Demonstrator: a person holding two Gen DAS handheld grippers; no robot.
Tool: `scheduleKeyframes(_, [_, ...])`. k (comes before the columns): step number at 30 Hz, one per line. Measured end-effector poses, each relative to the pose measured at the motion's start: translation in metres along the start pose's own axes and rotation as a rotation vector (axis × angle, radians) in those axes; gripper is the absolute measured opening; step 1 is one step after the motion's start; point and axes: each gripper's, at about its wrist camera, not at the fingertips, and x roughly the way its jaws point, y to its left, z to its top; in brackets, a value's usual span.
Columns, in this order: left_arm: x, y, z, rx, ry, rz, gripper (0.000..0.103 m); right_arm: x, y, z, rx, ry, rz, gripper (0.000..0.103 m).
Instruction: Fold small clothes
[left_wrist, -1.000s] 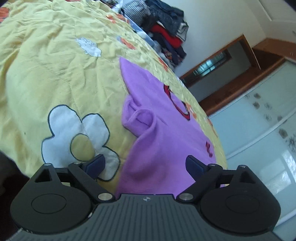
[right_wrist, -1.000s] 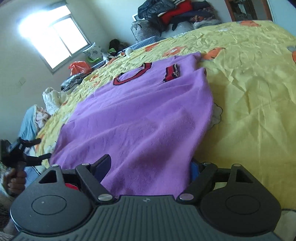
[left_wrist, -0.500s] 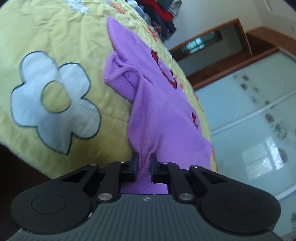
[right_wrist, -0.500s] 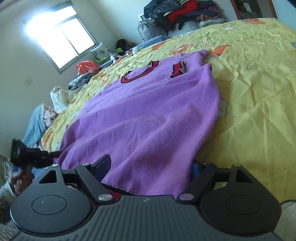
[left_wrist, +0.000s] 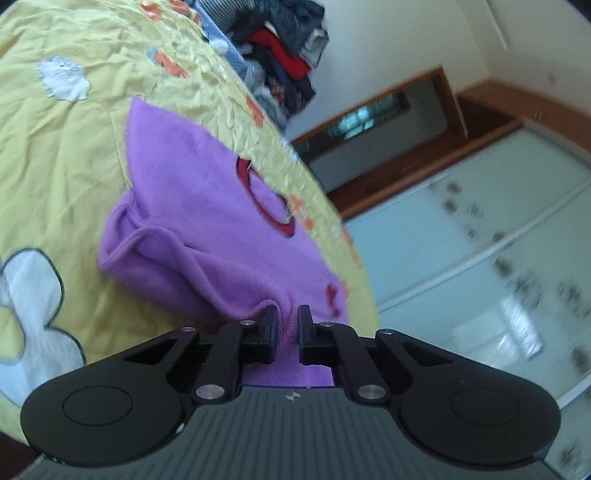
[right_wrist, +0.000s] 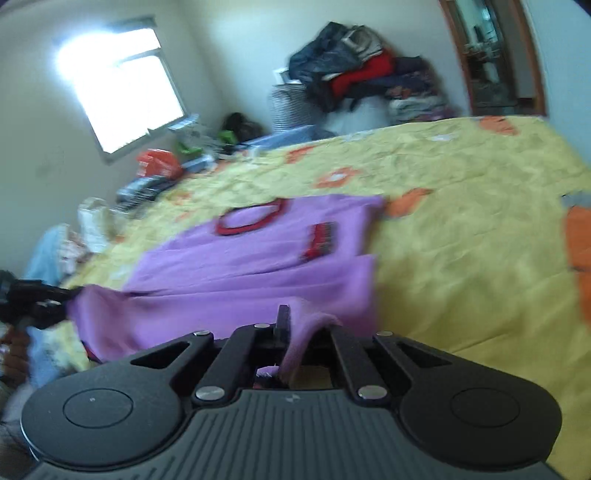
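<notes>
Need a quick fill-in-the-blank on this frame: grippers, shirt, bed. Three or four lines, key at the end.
1. Both grippers are shut on the hem of the ____ shirt.
2. The shirt's collar is trimmed in ____.
3. The shirt lies on a ____ bedspread with flower patches.
4. In the right wrist view, the left gripper shows at the picture's ____ edge, while the right gripper sits at bottom centre.

Missing words: purple; red; yellow; left
</notes>
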Motion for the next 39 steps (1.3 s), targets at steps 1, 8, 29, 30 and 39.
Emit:
scheduleKeyframes(1, [0.004,0.005,-0.003,0.004,0.019,0.049,0.013,0.008,-0.008,-0.004,0.012,0.048,0.005,0.008])
scheduleKeyframes(8, [-0.019,0.042,-0.047,-0.061,0.059,0.077,0.053,-0.011,-0.024,-0.042,0.106,0.023,0.004,0.087])
scheduleKeyframes(29, [-0.028,-0.027,0.002,0.157,0.158,-0.027,0.001,-0.028,0.009,-0.018,0.052,-0.057,0.172,0.006])
scheduleKeyframes(30, [-0.026,-0.026,0.005,0.176,0.167,0.000,0.001,-0.024,0.002,-0.018,0.055,-0.035,0.140,0.010])
scheduleKeyframes(39, [-0.019,0.047,-0.061,0.036,0.179,0.004,0.063,-0.024,-0.031,-0.055,0.184,0.032,0.129,0.103])
